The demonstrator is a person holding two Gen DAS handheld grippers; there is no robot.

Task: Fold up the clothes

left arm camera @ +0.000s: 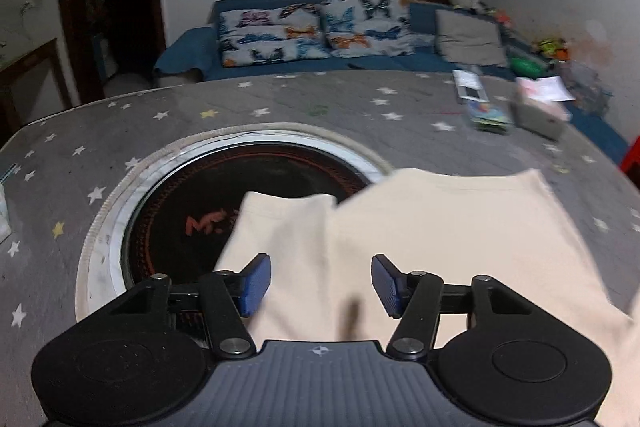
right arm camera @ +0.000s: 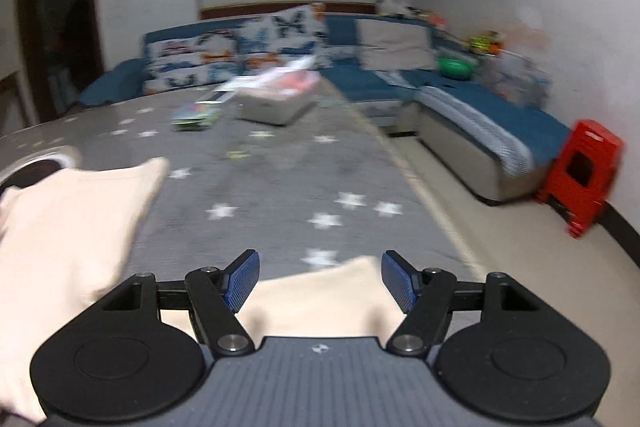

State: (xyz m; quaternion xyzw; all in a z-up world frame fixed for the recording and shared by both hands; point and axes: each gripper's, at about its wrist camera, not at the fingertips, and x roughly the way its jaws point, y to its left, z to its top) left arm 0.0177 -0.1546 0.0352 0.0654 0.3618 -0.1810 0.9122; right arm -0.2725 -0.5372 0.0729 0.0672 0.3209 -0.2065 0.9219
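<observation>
A cream garment point(left arm camera: 440, 227) lies spread on the grey star-patterned table cover point(left arm camera: 280, 107). One flap point(left arm camera: 280, 223) hangs over the round black glass inset point(left arm camera: 192, 195). My left gripper point(left arm camera: 321, 283) is open, its blue pads point(left arm camera: 256, 283) on either side of the cloth just above it. In the right wrist view the same cream garment point(right arm camera: 72, 211) lies at the left, and a corner of it point(right arm camera: 320, 291) sits between the fingers of my open right gripper point(right arm camera: 320, 281). Neither gripper pinches the cloth.
At the far side of the table lie a grey box with papers point(right arm camera: 276, 103), a colourful booklet point(right arm camera: 196, 115) and a remote point(left arm camera: 470, 89). A blue sofa with butterfly pillows point(left arm camera: 312, 27) stands behind. A red stool point(right arm camera: 580, 175) stands on the floor right of the table edge point(right arm camera: 420, 187).
</observation>
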